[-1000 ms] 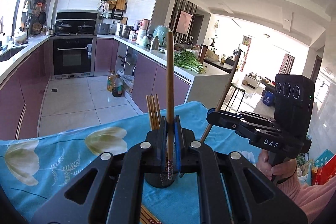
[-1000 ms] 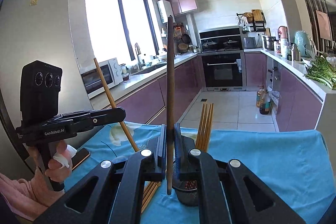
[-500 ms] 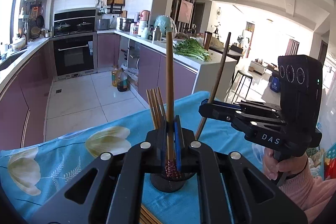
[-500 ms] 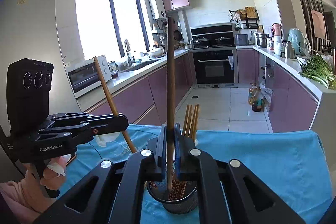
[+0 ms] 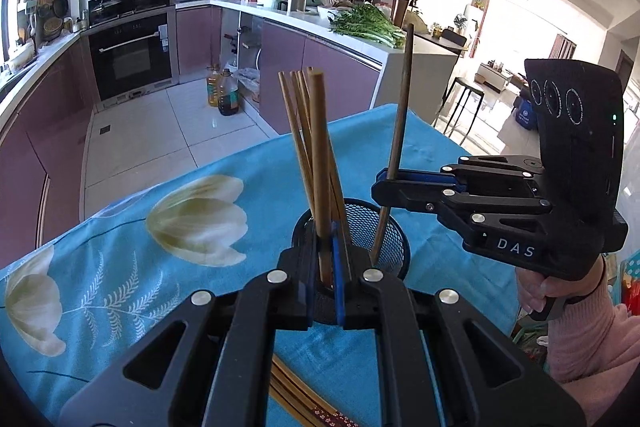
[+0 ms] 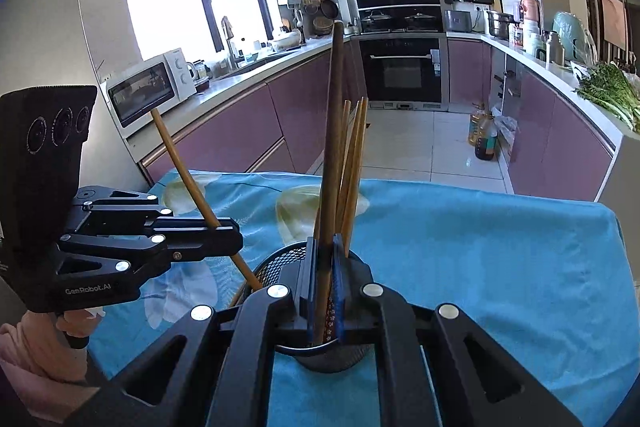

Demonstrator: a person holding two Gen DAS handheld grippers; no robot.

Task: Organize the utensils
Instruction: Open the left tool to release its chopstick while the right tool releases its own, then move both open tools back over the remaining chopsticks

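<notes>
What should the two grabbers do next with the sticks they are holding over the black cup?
Probably open both and let go. The left gripper holds a light wooden chopstick and the right gripper a dark brown chopstick, and both lower ends already sit inside the black wire-mesh cup on the blue flowered tablecloth, beside other chopsticks.
</notes>
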